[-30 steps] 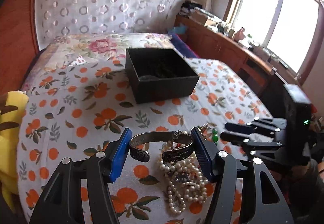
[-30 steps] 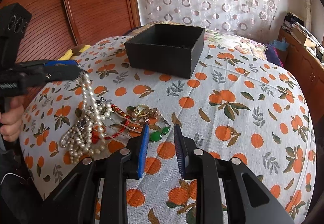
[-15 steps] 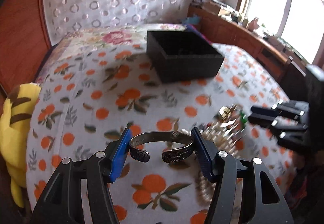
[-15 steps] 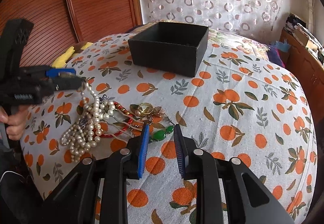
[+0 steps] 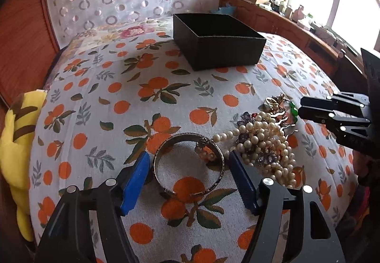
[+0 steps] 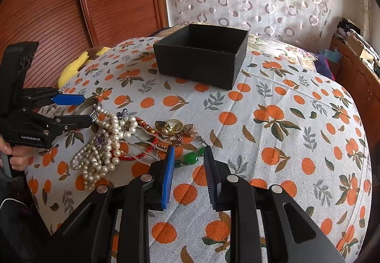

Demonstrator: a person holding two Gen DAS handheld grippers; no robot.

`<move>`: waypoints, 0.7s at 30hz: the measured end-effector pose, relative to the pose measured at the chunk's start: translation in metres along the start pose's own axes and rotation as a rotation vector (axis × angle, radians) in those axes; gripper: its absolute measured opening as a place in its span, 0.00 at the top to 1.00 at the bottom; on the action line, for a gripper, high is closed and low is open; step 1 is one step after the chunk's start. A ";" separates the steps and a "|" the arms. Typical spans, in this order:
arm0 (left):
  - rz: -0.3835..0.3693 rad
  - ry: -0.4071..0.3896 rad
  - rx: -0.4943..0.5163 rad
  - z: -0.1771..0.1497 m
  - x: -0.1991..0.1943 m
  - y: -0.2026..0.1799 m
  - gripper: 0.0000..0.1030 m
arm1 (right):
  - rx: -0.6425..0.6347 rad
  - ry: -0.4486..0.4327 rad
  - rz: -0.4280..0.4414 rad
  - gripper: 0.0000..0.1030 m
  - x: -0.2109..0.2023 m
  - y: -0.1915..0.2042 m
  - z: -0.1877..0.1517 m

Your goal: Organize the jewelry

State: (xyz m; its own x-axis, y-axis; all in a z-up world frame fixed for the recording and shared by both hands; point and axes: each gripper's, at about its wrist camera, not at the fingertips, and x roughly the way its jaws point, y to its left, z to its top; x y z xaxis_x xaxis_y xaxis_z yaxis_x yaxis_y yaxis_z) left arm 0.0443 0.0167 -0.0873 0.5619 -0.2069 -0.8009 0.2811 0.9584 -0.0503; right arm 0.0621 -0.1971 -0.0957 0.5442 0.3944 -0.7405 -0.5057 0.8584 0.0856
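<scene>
**One bangle down at the cloth, the box a way off**

The open silver metal cuff bangle (image 5: 185,136) sits between the jaws of the left gripper (image 5: 188,157), low against the orange-print bed cover (image 5: 106,101) and just beside the heap of white pearl strands (image 5: 261,141). The blue pads bracket it on both sides. I cannot tell whether they are pinching it or only flanking it.

The right gripper (image 6: 188,151) hangs with its jaws parted and empty above the green bead piece (image 6: 191,158), probably lined up for the next pick. The square black open-topped box (image 5: 228,51), the likely home for it all, stands well apart at the far side of the bed.

Half a second ago the bangle was seen edge-on, carried level above the cover. Now its full ring faces the camera and it is down near the pearls. The left pads' spacing looks unchanged.
</scene>
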 end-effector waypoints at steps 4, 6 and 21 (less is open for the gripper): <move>0.009 0.018 0.031 0.001 0.004 -0.004 0.36 | 0.001 0.000 0.000 0.74 0.000 0.000 0.000; 0.008 0.021 0.037 0.000 0.005 -0.004 0.41 | 0.001 0.001 -0.001 0.74 0.000 0.000 0.000; 0.007 -0.103 0.031 0.008 -0.034 -0.006 0.43 | -0.042 -0.015 0.041 0.74 -0.001 0.020 0.011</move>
State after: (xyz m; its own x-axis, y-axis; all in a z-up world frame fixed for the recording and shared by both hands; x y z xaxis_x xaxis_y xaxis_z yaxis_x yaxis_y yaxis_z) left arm 0.0292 0.0167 -0.0549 0.6403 -0.2213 -0.7356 0.3005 0.9534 -0.0253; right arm 0.0588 -0.1767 -0.0854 0.5325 0.4340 -0.7267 -0.5554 0.8270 0.0869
